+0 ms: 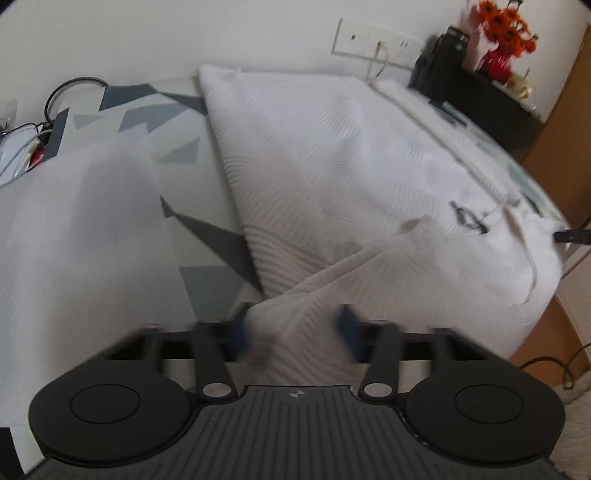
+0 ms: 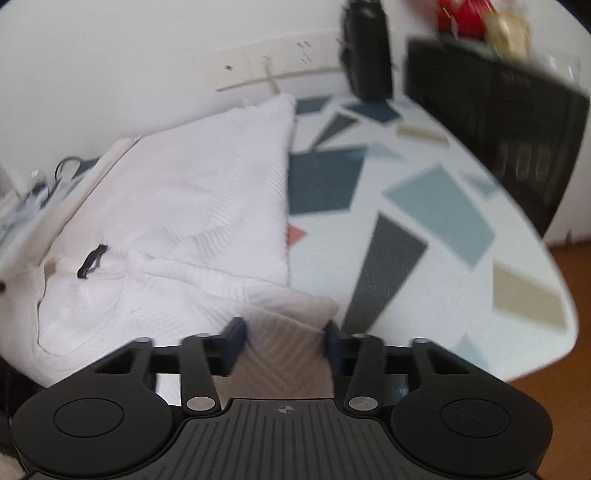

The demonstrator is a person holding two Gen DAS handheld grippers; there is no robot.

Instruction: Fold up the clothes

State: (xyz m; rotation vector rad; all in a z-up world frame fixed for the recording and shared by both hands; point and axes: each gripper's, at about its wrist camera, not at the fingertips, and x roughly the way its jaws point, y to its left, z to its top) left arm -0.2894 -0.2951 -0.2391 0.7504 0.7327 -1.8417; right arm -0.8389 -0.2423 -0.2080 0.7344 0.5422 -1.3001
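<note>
A white garment (image 1: 332, 155) with a fine ribbed, chevron-like weave was spread over a table (image 2: 424, 221) covered by a pale cloth printed with grey, blue, beige and pink angular shapes. In the left wrist view, the garment was seen lying across the middle and right of the tabletop, with a drawstring (image 1: 532, 258) trailing near its right edge and a small dark tag or loop (image 1: 469, 218) set close to it. A fold of the fabric was drawn up toward the left gripper (image 1: 295, 328), and cloth was seen between its two blue-padded fingers (image 1: 349, 328), which appeared closed on it, though motion blur softened the detail. A second blurred white sheet of fabric (image 1: 81, 229) hung at the left of that view. In the right wrist view, the garment was seen on the left part of the table, its straight edge running beside the bare patterned cloth. A creased, slightly beige-shaded corner of it was held between the fingers (image 2: 234, 338) of the right gripper (image 2: 284, 339), which were clamped against the fabric. A white wall with a socket panel (image 1: 376, 42) was visible behind the table, and a dark shelf (image 1: 495, 107) bearing orange flowers (image 1: 506, 26) stood at the far right.
</note>
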